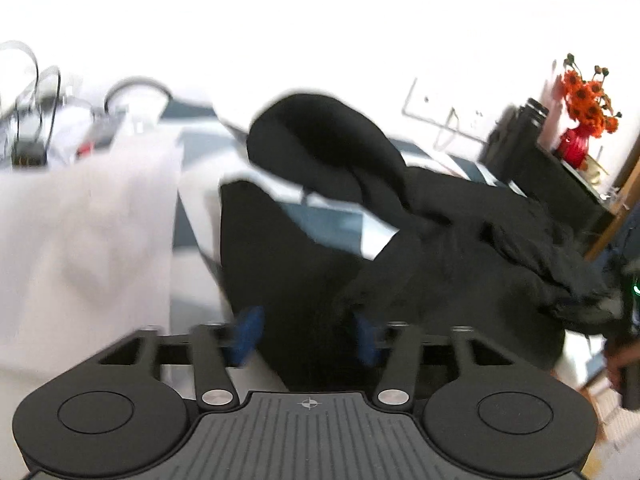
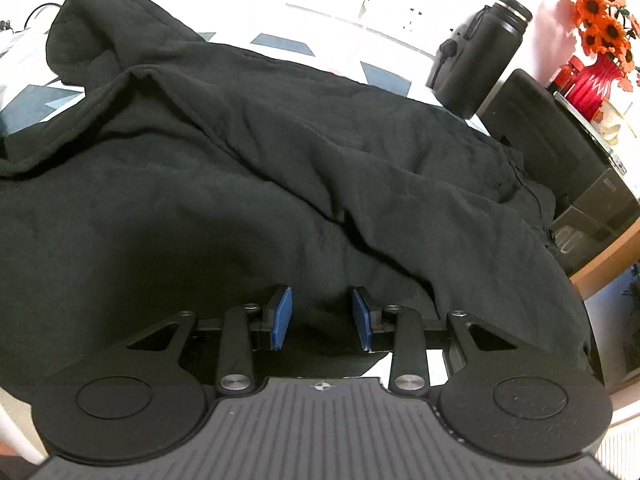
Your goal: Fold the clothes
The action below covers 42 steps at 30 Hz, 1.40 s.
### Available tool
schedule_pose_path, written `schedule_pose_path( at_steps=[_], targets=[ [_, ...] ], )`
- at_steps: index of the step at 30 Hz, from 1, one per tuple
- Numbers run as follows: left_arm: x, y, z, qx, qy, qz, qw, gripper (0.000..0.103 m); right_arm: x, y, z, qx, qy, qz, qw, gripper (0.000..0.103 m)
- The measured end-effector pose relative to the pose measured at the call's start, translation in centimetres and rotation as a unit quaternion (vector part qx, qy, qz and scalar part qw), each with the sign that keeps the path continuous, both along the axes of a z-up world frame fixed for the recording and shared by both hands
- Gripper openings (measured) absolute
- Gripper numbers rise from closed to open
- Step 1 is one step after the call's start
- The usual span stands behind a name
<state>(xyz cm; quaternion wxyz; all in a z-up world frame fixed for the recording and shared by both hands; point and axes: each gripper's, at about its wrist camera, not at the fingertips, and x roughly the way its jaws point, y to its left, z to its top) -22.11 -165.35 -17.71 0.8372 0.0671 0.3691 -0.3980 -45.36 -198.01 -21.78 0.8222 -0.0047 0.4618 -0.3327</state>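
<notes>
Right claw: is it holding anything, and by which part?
The right claw pinches a bunched fold at the near edge of the black garment.

left gripper point(image 1: 308, 334): matte black frame, blurred in its own view
left fingertips point(image 1: 249, 334): blue pads on black holders
left linkage: two black bars on each side, each near bar ending in a round silver pivot cap
left housing: two large round black discs, one on each side, each with a raised inner circle
centre plate: grey, ribbed lengthwise, a small crosshair mark at its far edge
right gripper point(image 2: 322, 316): same black build, sharply seen
right fingertips point(image 2: 282, 318): flat blue pads, edges slightly worn
right screws: small silver heads on the far joints
</notes>
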Motion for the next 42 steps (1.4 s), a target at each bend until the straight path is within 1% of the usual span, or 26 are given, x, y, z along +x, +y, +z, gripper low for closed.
schedule_pose_path(
  at_steps=[2, 4, 5, 7, 8, 9, 12, 14, 15, 17, 19, 21, 22, 23, 24, 25, 28, 30, 31, 33, 34, 36, 38, 39, 40, 42],
  targets=[
    [0.8, -2.0, -0.8, 0.013, -0.018, 0.000, 0.9998, 0.066, 0.1, 0.3, 0.0, -0.003, 0.005, 0.000, 1.000, 0.035],
    [1.5, -4.0, -2.0, 0.024, -0.029, -0.006, 0.9993, 0.063, 0.0, 0.2, 0.0, 0.002, -0.003, -0.009, 1.000, 0.035],
    [1.5, -4.9, -2.7, 0.035, -0.029, -0.012, 0.9989, 0.060, -0.1, 0.2, 0.0, 0.004, -0.007, -0.012, 1.000, 0.035],
    [1.4, -6.5, -4.3, 0.056, -0.028, -0.024, 0.9978, 0.058, 0.1, 0.3, 0.0, 0.001, -0.001, -0.013, 1.000, 0.035],
    [1.2, -7.1, -4.9, 0.063, -0.031, -0.030, 0.9971, 0.054, 0.2, 0.4, 0.0, -0.001, 0.004, -0.013, 1.000, 0.035],
    [0.7, -6.9, -5.0, 0.064, -0.040, -0.036, 0.9965, 0.041, 0.3, 0.5, 0.0, -0.002, 0.009, -0.013, 1.000, 0.035],
    [-0.7, -5.8, -4.8, 0.074, -0.042, -0.057, 0.9948, 0.023, 0.1, 0.6, 0.1, -0.001, 0.013, -0.009, 1.000, 0.035],
    [-1.6, -5.1, -4.8, 0.069, -0.024, -0.064, 0.9953, 0.022, -0.1, 0.3, 0.4, 0.010, 0.013, -0.011, 1.000, 0.036],
    [-2.0, -4.6, -4.9, 0.063, -0.013, -0.067, 0.9957, 0.022, -0.1, -0.1, 0.8, 0.024, 0.010, -0.017, 1.000, 0.039],
    [-3.0, -3.5, -5.0, 0.056, -0.005, -0.076, 0.9955, 0.022, -0.2, -1.4, 2.1, 0.070, -0.022, -0.046, 0.996, 0.041],
    [-3.8, -2.8, -5.1, 0.054, 0.002, -0.080, 0.9953, 0.022, -0.1, -2.6, 3.6, 0.107, -0.062, -0.079, 0.989, 0.041],
    [-4.0, -2.3, -5.0, 0.045, 0.020, -0.071, 0.9963, 0.022, 0.1, -3.8, 5.7, 0.121, -0.100, -0.107, 0.982, 0.041],
    [-3.7, -2.2, -5.0, 0.039, 0.032, -0.063, 0.9967, 0.022, 0.4, -4.3, 6.8, 0.124, -0.114, -0.113, 0.979, 0.043],
    [-2.9, -2.2, -4.9, 0.033, 0.047, -0.054, 0.9969, 0.025, 0.8, -4.7, 7.9, 0.127, -0.127, -0.119, 0.977, 0.045],
    [-2.2, -2.1, -4.8, 0.027, 0.062, -0.045, 0.9967, 0.034, 1.1, -5.2, 9.0, 0.129, -0.140, -0.125, 0.974, 0.047],
    [-1.4, -2.1, -4.5, 0.021, 0.072, -0.035, 0.9966, 0.039, 1.8, -5.6, 10.0, 0.132, -0.145, -0.124, 0.973, 0.050],
    [1.3, -2.1, -2.2, 0.001, 0.072, -0.002, 0.9974, 0.056, 4.4, -6.9, 13.0, 0.107, -0.141, -0.112, 0.978, 0.054],
    [2.9, -1.7, 0.4, -0.015, 0.042, 0.030, 0.9985, 0.091, 6.2, -7.6, 14.9, 0.089, -0.141, -0.103, 0.981, 0.059],
    [3.6, -1.4, 1.9, -0.031, 0.028, 0.045, 0.9981, 0.095, 6.8, -8.1, 16.1, 0.087, -0.151, -0.102, 0.979, 0.062],
    [5.1, -0.8, 4.7, -0.067, 0.008, 0.062, 0.9958, 0.101, 7.9, -9.0, 18.5, 0.104, -0.183, -0.103, 0.972, 0.065],
    [5.9, -0.5, 6.1, -0.085, -0.001, 0.068, 0.9941, 0.102, 8.4, -9.6, 19.7, 0.112, -0.201, -0.100, 0.968, 0.066],
    [7.5, -0.5, 8.5, -0.108, -0.022, 0.077, 0.9909, 0.102, 9.4, -10.6, 22.1, 0.121, -0.233, -0.092, 0.960, 0.068],
    [9.2, -1.3, 10.2, -0.112, -0.040, 0.092, 0.9885, 0.102, 11.0, -11.3, 24.5, 0.113, -0.257, -0.074, 0.957, 0.072],
    [10.0, -1.9, 10.7, -0.110, -0.044, 0.104, 0.9875, 0.102, 11.9, -11.6, 25.4, 0.107, -0.267, -0.061, 0.956, 0.077],
    [10.9, -2.6, 10.8, -0.102, -0.041, 0.121, 0.9866, 0.102, 12.7, -11.9, 25.9, 0.099, -0.274, -0.047, 0.955, 0.083],
    [12.4, -3.9, 10.1, -0.086, -0.022, 0.149, 0.9849, 0.102, 14.3, -12.5, 25.5, 0.087, -0.273, -0.020, 0.958, 0.088]
  ],
)
